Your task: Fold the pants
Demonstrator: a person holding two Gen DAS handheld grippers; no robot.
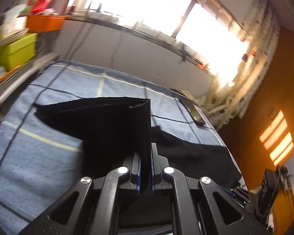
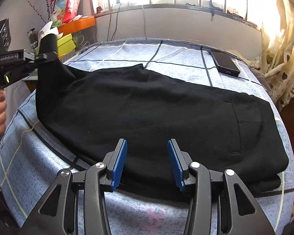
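Black pants [image 2: 156,113] lie across a blue checked cloth [image 2: 127,211], waist end with a pocket at the right. My left gripper [image 1: 145,168] is shut on the leg hems [image 1: 111,125] and holds them lifted above the cloth; in the right wrist view it [image 2: 43,55] is at the far left with the cuff sticking up through its jaws. My right gripper [image 2: 147,164] is open and empty, hovering over the near edge of the pants at their middle.
A black phone [image 2: 225,63] lies on the cloth at the back right. Green and orange boxes [image 2: 68,37] and clutter stand at the back left. A window sill and a curtain [image 2: 280,54] run behind and to the right.
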